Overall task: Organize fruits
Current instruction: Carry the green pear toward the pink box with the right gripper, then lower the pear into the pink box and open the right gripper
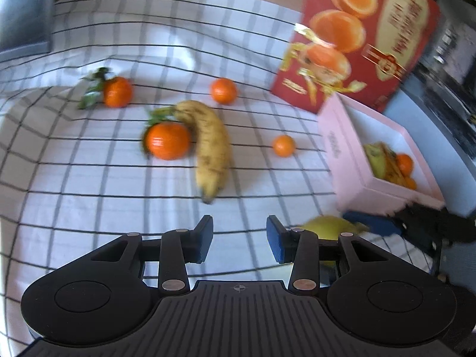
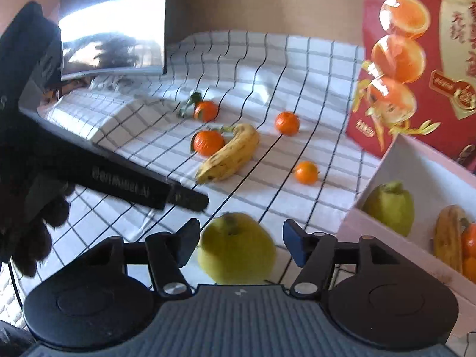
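A spotted banana [image 1: 211, 148] [image 2: 230, 154] lies on the checked cloth among several tangerines, one [image 1: 168, 144] [image 2: 208, 142] touching its stem end. A pink box [image 1: 342, 148] [image 2: 422, 172] at the right holds a green fruit [image 2: 391, 208], a banana and tangerines. A yellow-green quince [image 2: 236, 248] [image 1: 330, 227] lies on the cloth between my right gripper's [image 2: 241, 245] open fingers, not gripped. My left gripper [image 1: 239, 238] is open and empty, short of the banana's tip.
A red orange carton [image 1: 363, 35] [image 2: 416, 59] stands behind the pink box. A tangerine with leaves [image 1: 116, 92] [image 2: 205, 110] lies far left. A dark screen [image 2: 113, 20] stands at the back left. The left gripper body [image 2: 119, 175] crosses the right wrist view.
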Demonstrator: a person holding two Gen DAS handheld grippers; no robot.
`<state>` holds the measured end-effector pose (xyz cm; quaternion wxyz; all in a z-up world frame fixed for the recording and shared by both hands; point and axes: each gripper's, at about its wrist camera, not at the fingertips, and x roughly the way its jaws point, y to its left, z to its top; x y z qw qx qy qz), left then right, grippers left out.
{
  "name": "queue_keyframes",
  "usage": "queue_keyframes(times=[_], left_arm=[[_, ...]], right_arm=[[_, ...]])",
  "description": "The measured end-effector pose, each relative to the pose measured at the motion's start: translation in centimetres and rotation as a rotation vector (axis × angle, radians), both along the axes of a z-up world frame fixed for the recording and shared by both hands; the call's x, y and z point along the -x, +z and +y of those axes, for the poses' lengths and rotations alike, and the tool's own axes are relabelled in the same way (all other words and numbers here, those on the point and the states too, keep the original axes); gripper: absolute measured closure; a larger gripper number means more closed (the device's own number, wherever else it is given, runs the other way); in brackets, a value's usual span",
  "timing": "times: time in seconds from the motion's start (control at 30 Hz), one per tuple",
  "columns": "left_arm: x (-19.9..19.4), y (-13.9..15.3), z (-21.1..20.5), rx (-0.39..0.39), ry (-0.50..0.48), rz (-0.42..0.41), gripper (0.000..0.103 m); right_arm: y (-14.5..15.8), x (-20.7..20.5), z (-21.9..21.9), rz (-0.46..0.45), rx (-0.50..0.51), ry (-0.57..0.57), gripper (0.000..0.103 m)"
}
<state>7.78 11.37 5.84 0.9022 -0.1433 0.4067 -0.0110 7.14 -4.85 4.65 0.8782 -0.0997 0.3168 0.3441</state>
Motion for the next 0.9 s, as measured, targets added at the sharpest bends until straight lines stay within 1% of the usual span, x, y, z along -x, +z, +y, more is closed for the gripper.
queue_keyframes(times=[0.03,0.07,0.13,0.27,0.3,0.33,0.37,0.47,0.57,0.63,0.73,0.8,0.9], left_arm=[[0.1,0.0,0.5,0.002,0.02,0.0,0.059],[0.1,0.0,0.9,0.001,0.032,-0.002,0.059],[0.1,0.1,1.5,-0.01,0.051,-0.009,0.059],[-0.5,0.7,2.5,-0.061,0.078,-0.05,0.059],[-0.9,0.9,2.7,-0.078,0.082,-0.059,0.059],[-1.4,1.2,2.8,-0.093,0.078,-0.064,0.059],[-2.0,1.5,2.7,-0.101,0.062,-0.071,0.059],[-3.7,2.8,1.1,-0.125,-0.067,-0.122,0.059],[-6.1,3.4,-2.1,-0.173,-0.236,-0.145,0.058],[-7.9,2.9,-4.4,-0.202,-0.314,-0.141,0.058],[-10.8,1.2,-7.1,-0.23,-0.358,-0.071,0.058],[-12.2,0.1,-7.8,-0.242,-0.348,-0.038,0.058],[-13.6,-0.9,-8.3,-0.277,-0.336,-0.015,0.058]], right_arm=[[-0.3,0.1,0.3,-0.005,0.011,0.001,0.032],[-0.6,0.3,0.6,-0.019,0.027,-0.001,0.031],[-0.9,0.4,1.0,-0.036,0.052,-0.008,0.031],[-1.2,0.2,0.9,-0.018,0.063,-0.039,0.031],[-1.3,0.2,0.7,-0.012,0.06,-0.045,0.033],[-1.2,0.2,0.5,0.001,0.045,-0.039,0.04],[-1.1,0.2,0.4,0.012,0.038,-0.044,0.041],[-0.9,0.2,0.3,0.032,0.041,-0.06,0.041],[-0.3,0.6,-0.7,0.059,0.01,-0.077,0.042],[0.3,1.3,-1.7,0.055,-0.005,-0.091,0.042],[1.1,2.6,-3.6,0.047,-0.013,-0.131,0.042],[1.5,3.5,-5.1,0.044,-0.016,-0.164,0.042],[1.8,4.5,-7.0,0.051,-0.017,-0.219,0.041]])
